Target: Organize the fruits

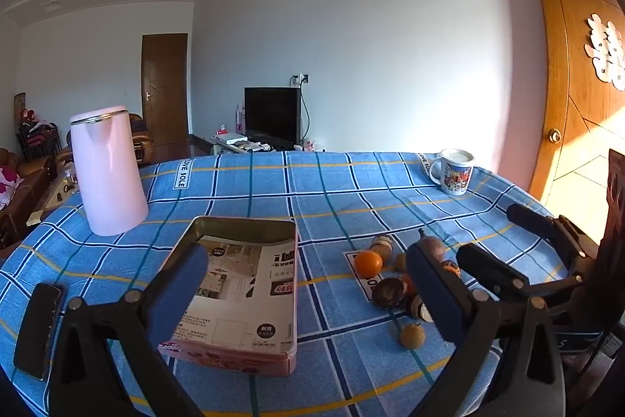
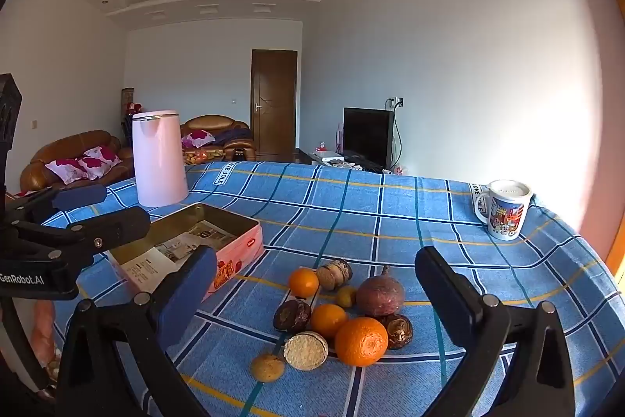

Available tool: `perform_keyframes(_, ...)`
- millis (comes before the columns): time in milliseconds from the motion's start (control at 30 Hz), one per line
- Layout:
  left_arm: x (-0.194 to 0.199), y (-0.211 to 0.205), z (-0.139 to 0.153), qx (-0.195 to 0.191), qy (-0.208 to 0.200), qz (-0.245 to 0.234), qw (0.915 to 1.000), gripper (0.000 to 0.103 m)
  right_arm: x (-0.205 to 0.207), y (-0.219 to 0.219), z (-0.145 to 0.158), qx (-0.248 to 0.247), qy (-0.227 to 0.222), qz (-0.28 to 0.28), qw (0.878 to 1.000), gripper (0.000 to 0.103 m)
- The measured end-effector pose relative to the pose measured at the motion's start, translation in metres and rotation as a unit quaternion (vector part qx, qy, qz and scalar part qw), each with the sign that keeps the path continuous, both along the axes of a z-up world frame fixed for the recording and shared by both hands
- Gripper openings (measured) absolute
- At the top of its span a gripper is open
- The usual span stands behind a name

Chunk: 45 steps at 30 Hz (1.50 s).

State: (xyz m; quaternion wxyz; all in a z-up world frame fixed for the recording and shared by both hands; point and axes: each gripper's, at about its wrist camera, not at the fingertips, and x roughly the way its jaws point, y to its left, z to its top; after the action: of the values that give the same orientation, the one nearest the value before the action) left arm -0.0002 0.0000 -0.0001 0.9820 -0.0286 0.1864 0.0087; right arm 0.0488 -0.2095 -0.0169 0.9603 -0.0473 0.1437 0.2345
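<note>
**Colours on the table**

The blue checked tablecloth [image 2: 351, 206] carries white, navy and yellow lines. The tall plastic kettle [image 2: 158, 159] is pale pink, the shallow rectangular tin box [image 2: 238, 253] pink outside and gold inside. The round oranges [image 2: 361, 340] are bright orange beside a dull purple-brown round fruit [image 2: 379, 291]. The white ceramic mug [image 2: 506, 210] bears a multicoloured print.

My left wrist camera looks forward, low over the worktop [image 1: 332, 190], with the tin [image 1: 238, 284] close at lower centre. My right wrist camera faces the same way from further right, with the fruit pile [image 2: 340, 315] close at lower centre. Both share tin, fruit, kettle [image 1: 107, 170], mug [image 2: 506, 210].
</note>
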Motion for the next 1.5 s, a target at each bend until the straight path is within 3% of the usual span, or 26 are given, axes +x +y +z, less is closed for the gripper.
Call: perform_keyframes(1500,-0.005,-0.003,0.001,0.002,-0.004,-0.002,1.0000,0.103,-0.003,-0.001,-0.005,0.000,0.011,0.004,1.000,0.102)
